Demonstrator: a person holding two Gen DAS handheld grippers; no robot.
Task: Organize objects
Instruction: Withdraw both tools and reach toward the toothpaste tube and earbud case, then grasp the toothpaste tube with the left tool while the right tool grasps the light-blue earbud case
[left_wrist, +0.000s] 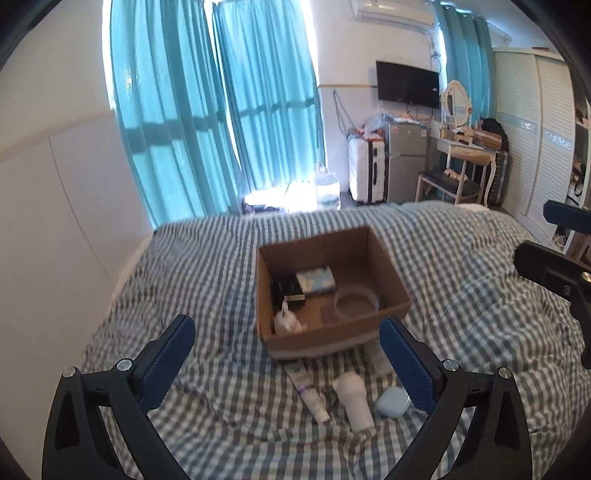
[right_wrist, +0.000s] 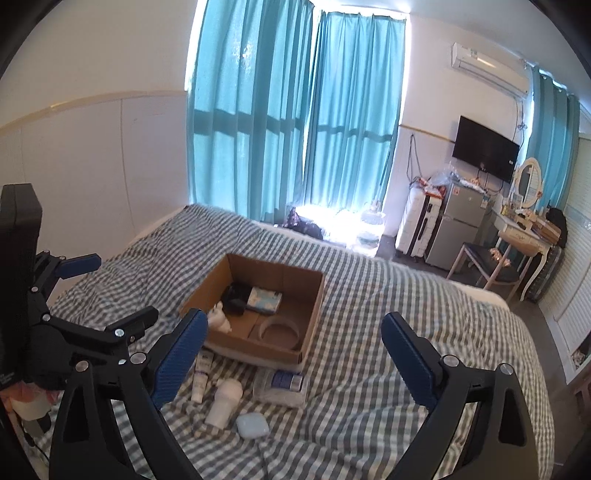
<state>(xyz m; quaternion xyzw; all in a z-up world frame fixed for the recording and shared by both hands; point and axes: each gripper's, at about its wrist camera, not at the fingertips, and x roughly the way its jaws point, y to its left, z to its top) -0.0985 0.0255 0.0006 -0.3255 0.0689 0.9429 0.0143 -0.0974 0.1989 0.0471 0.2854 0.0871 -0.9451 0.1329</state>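
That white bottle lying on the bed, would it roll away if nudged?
Probably a little: the white bottle looks round and lies on its side. The rumpled bedspread would likely stop it soon. It appears to be rigid plastic, so it should keep its shape when squeezed.

A cardboard box (left_wrist: 332, 291) sits on the bed (left_wrist: 461, 295), open at the top. Inside it, a tissue pack (left_wrist: 316, 279) lies toward the far side with a dark object (left_wrist: 288, 291) just to its left; a clear round container (left_wrist: 356, 303) sits at the near right, and a small figure (left_wrist: 286, 321) stands in the near left corner. On the bed in front of the box lie a tube (left_wrist: 308, 391), a bottle (left_wrist: 354, 400) to its right, then a small rounded case (left_wrist: 393, 401). In the right wrist view, a wrapped pack (right_wrist: 282, 386) lies right of the bottle, just before the box.
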